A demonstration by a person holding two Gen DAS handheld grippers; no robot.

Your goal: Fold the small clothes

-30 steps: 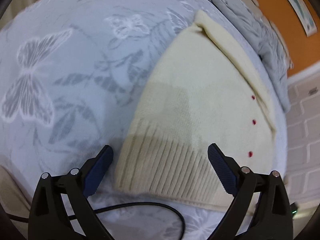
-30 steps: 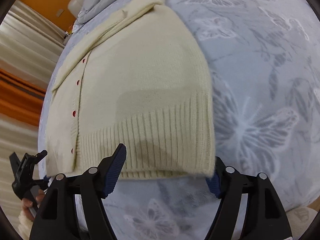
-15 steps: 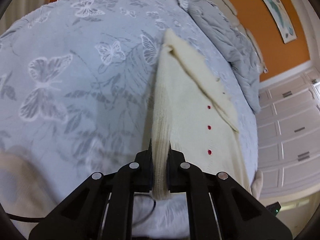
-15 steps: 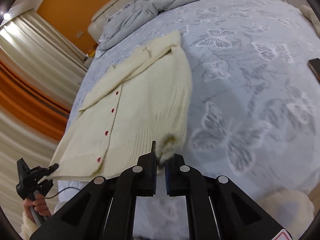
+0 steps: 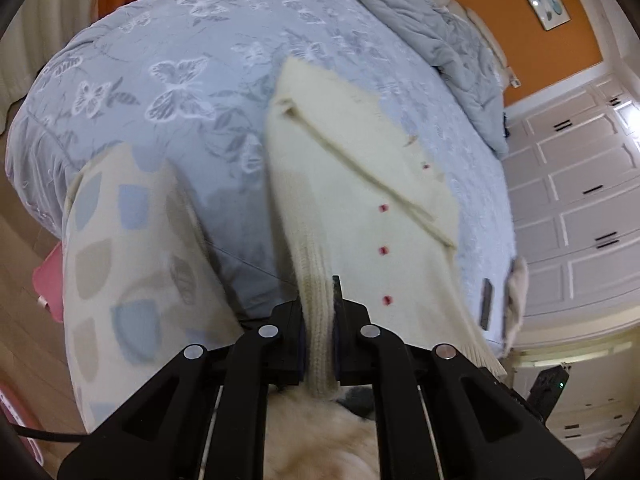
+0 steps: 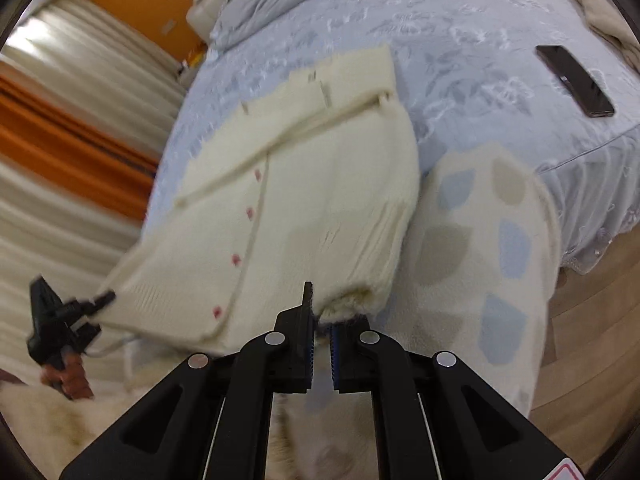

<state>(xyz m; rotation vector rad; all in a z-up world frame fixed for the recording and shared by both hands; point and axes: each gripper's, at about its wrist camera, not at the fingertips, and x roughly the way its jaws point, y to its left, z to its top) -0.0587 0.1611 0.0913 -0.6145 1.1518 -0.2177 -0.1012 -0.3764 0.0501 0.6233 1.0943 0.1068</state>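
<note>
Gripping the cream cardigan's (image 5: 360, 184) ribbed hem with my left hand-held gripper (image 5: 318, 344) and right hand-held gripper (image 6: 320, 344) clamped tight, I am only beginning the fold over the bed (image 5: 180, 80).

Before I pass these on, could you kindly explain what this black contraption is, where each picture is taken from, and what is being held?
There is no robot here: a person holds a black two-finger tool in each hand, and a wide-angle camera on each tool looks forward along its fingers. One picture comes from the left tool, the other from the right. Both look over a bed with a butterfly-patterned cover. On it lies a cream cardigan with small red buttons. The left claw is shut on the cardigan's ribbed hem, and the right claw pinches another part of that hem. A dark phone lies farther off on the bed, and a grey blanket is bunched at the far end.
</note>
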